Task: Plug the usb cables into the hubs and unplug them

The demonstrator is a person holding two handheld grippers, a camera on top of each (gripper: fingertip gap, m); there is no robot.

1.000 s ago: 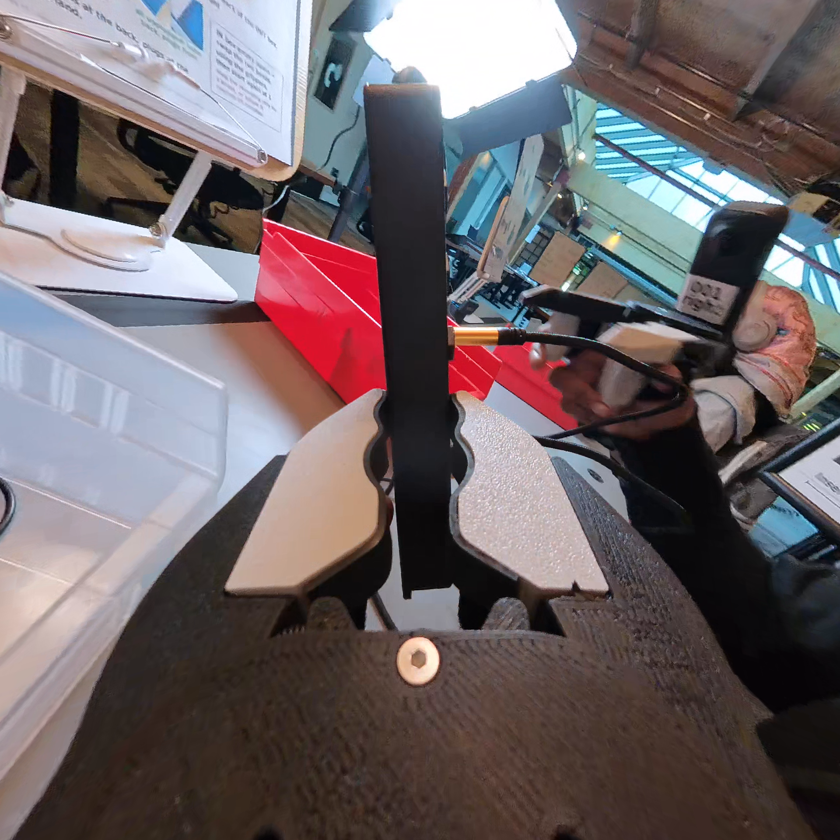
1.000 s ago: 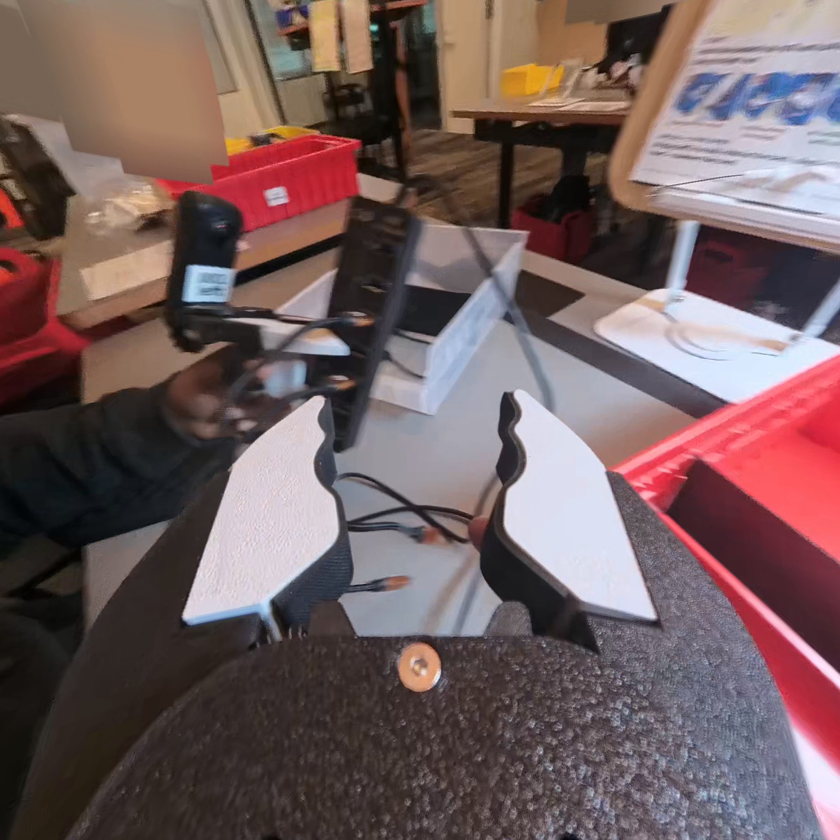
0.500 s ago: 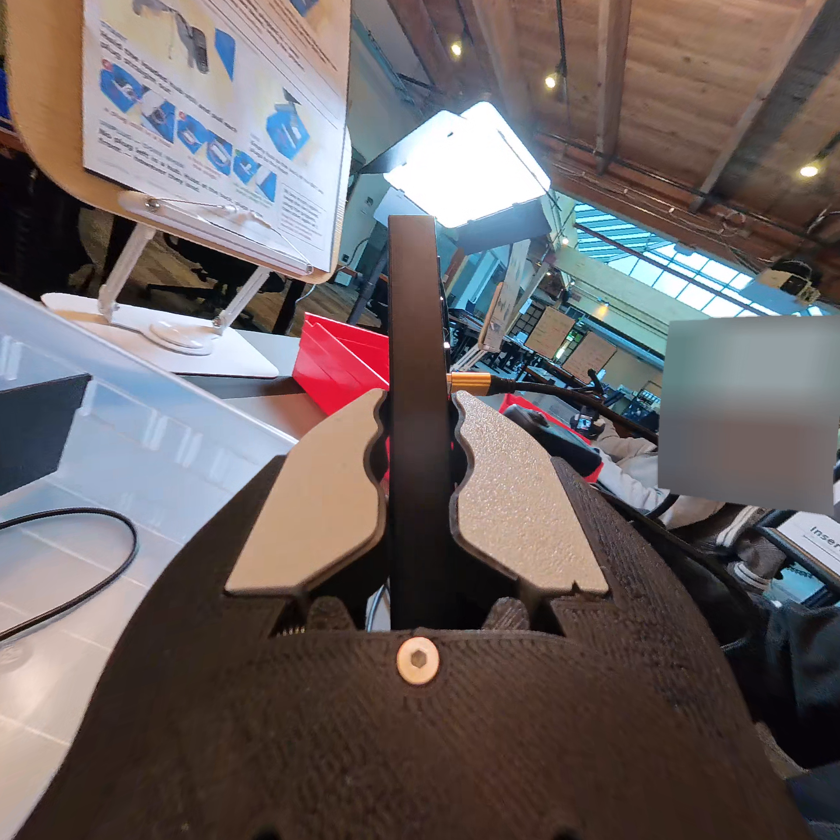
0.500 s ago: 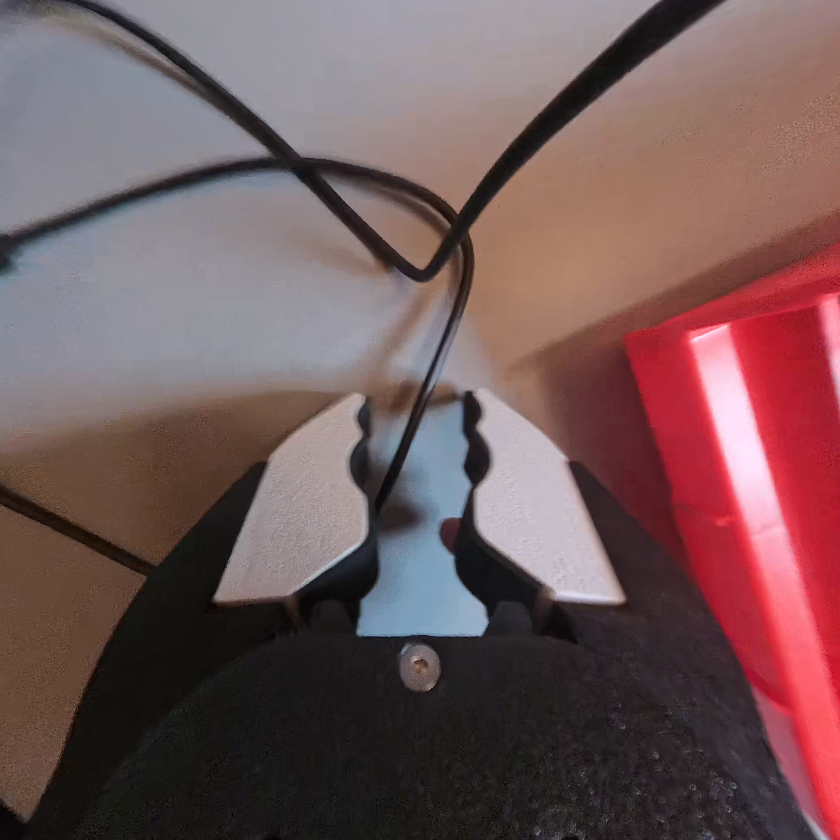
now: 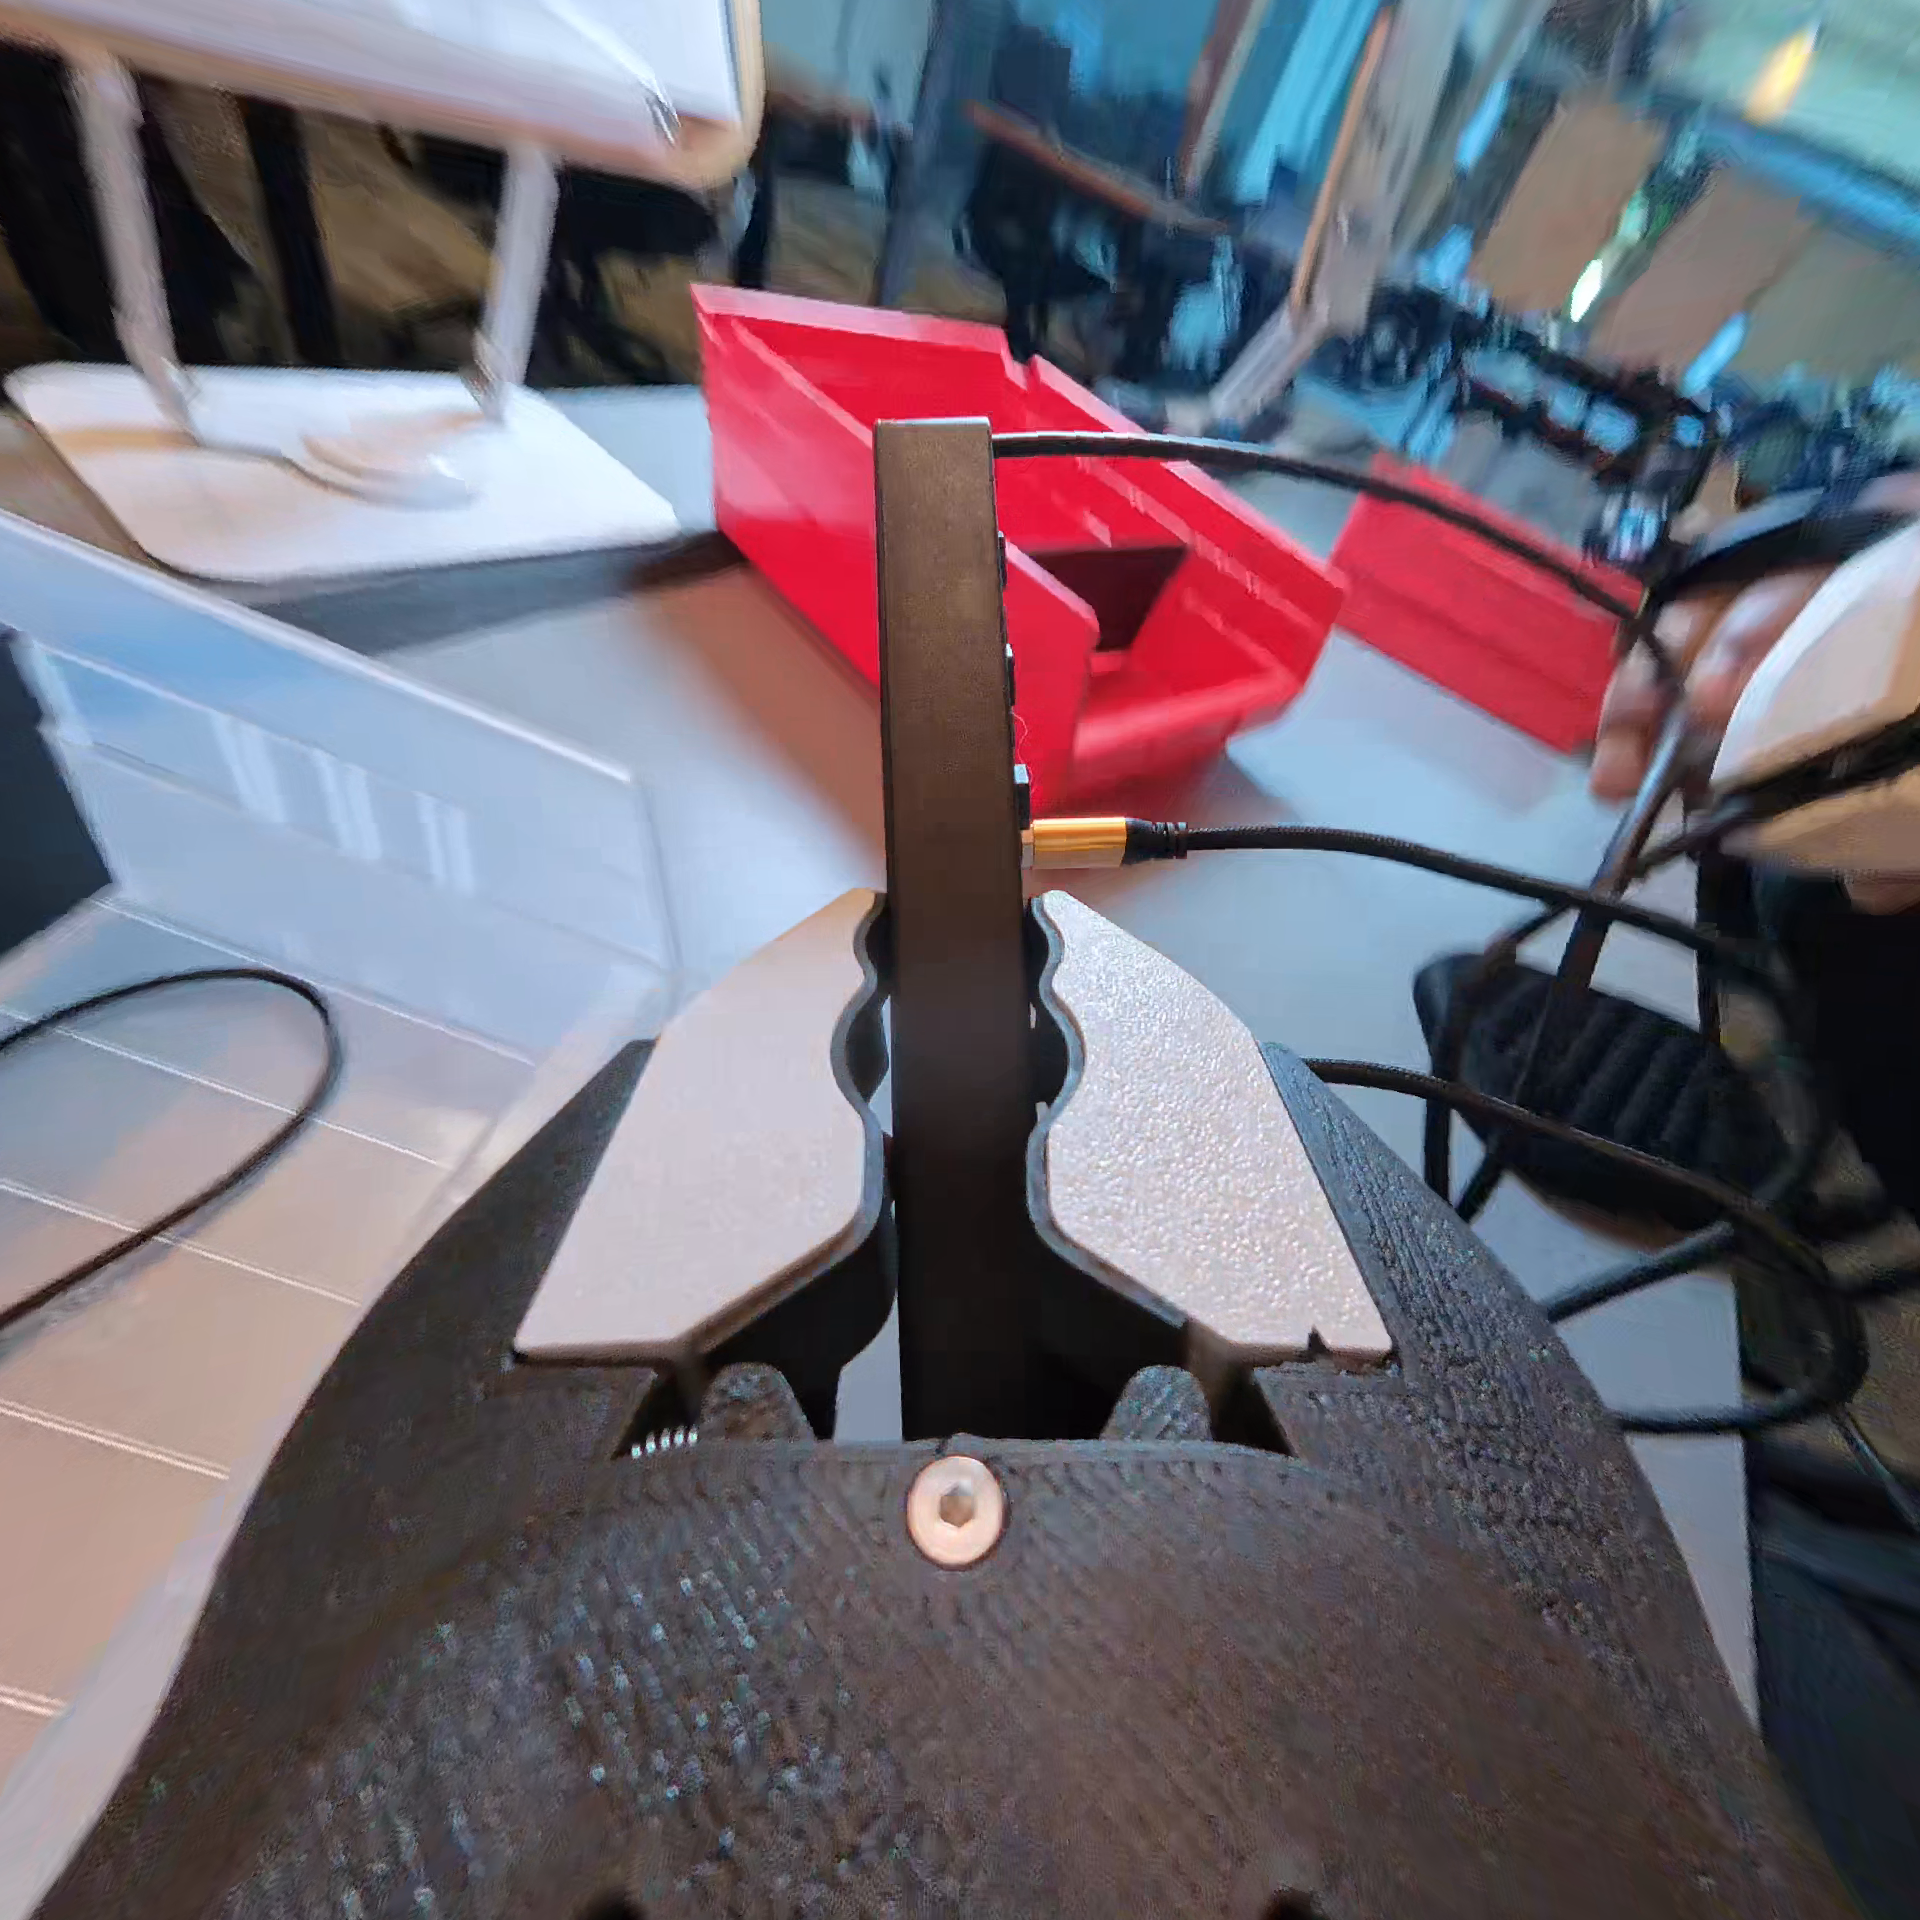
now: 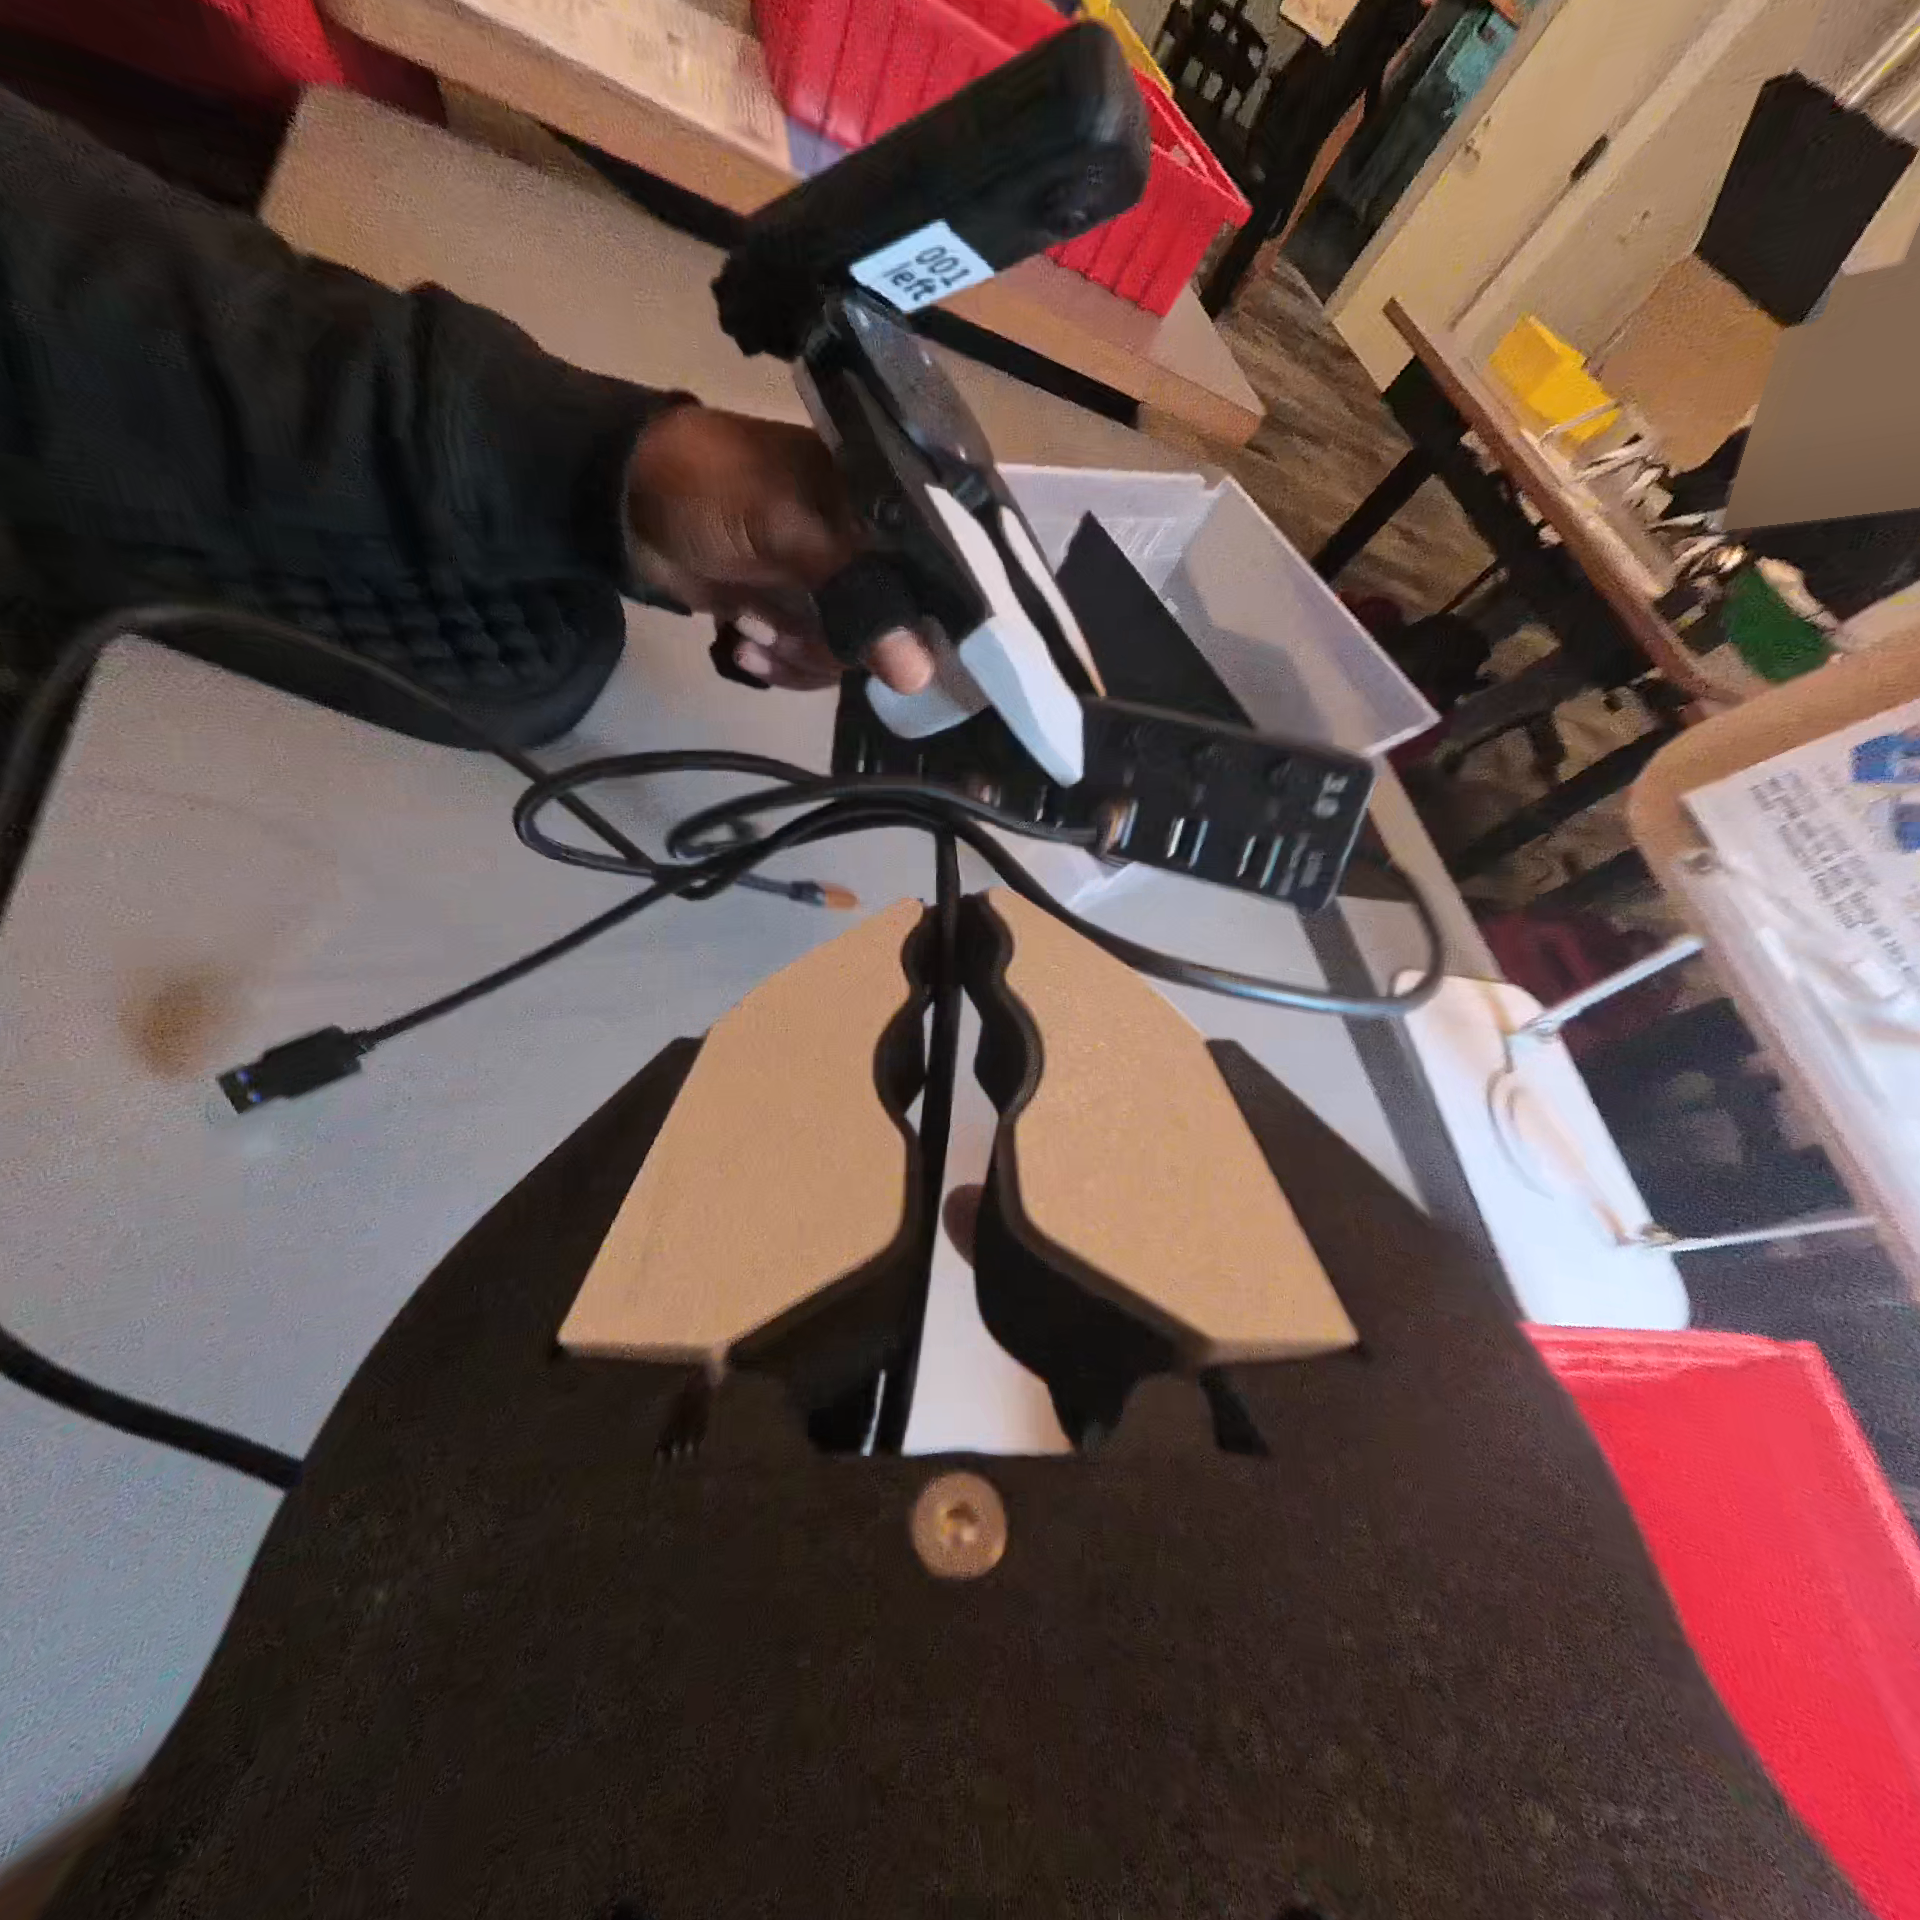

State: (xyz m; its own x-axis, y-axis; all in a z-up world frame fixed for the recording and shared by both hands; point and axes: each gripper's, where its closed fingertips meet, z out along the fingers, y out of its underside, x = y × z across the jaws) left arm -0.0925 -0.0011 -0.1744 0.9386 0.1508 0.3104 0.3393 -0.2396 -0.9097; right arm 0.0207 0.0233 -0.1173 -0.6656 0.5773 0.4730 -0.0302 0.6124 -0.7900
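The slim black rectangular USB hub stands between the left gripper fingers, above the pale grey tabletop. A clear plastic bin lies left of it, a red plastic bin behind-right. A gold-tipped black braided cable enters its right face.

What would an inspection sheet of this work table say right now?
Surface: pale grey table, partly bare.
Job's things: black USB hub with a gold-tipped cable plugged in.
Clutter: red bin, clear plastic box, white document stand.
Grippers: left gripper shut on the hub; right gripper shut on a thin black cable.
Cables: loose black USB plug lying on the table; several tangled leads.
Surroundings: other tables, blurred.
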